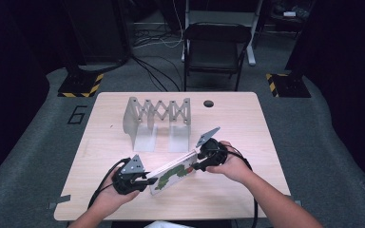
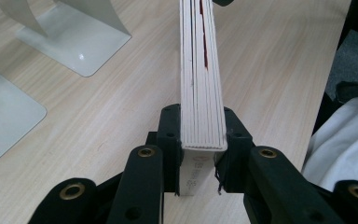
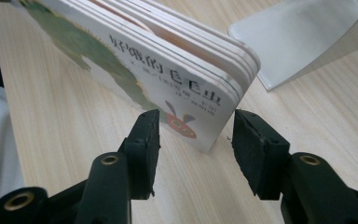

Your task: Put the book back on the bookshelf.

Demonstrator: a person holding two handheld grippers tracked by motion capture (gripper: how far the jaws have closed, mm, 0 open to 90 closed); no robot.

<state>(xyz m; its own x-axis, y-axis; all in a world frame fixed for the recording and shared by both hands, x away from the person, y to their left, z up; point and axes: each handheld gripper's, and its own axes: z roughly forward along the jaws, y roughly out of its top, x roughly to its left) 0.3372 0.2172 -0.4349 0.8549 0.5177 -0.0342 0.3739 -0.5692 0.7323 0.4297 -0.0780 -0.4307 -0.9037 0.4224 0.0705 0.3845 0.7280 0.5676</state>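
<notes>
My left claw (image 1: 147,179) is clamped on the near end of the board book (image 1: 173,174) in the high view; my right claw (image 1: 196,165) sits at the book's far end, by my right hand (image 1: 230,164). The book stands on edge on the bench (image 1: 100,156), running diagonally from lower left to upper right, green art on its cover facing me. Behind it, well apart, stands a grey accordion-type file rack (image 1: 157,121) w/ curved dividers. A dark round hole (image 1: 208,103) is in the bench top near the far edge, and a black folding chair (image 1: 216,50) stands on the floor beyond.

Left claw view: left claw (image 2: 204,140) pads press both sides of the book (image 2: 200,84); page edges face up and run straight away from me. Rack bases (image 2: 74,42) lie at upper left on the bench (image 2: 270,70).

Right claw view: right claw (image 3: 196,140) stands part open, jaws apart w/ a gap on each side; book corner (image 3: 186,98) sits btwn and just beyond the tips, pads not pressing it. Cover shows a green caterpillar w/ red head plus printed characters. One rack base (image 3: 307,37) at upper right, bench (image 3: 65,130) underneath.
</notes>
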